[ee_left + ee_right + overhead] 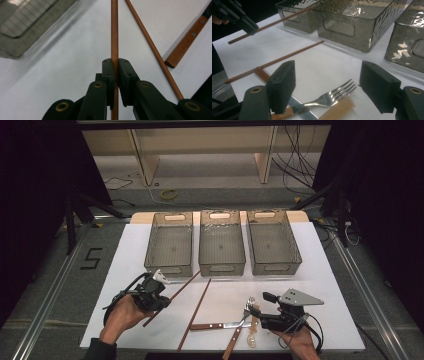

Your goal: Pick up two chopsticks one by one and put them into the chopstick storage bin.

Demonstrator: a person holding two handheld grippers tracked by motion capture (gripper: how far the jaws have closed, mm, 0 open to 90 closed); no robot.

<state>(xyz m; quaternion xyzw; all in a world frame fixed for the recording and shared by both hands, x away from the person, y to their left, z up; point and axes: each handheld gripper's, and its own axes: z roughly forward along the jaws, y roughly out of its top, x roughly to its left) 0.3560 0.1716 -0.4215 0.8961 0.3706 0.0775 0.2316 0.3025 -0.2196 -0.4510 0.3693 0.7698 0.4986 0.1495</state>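
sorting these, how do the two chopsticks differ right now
The held chopstick is clamped between the jaws of the left gripper; the other chopstick lies loose on the white table. The held chopstick points toward the left bin; the loose one has its near end by the knife. Both are thin, straight, reddish-brown wooden sticks.

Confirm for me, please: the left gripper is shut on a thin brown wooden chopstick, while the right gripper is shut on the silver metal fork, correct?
Not quite. The left gripper is indeed shut on the thin brown wooden chopstick, but the right gripper is open: in the right gripper view its jaws stand wide apart on either side of the silver metal fork, not gripping it.
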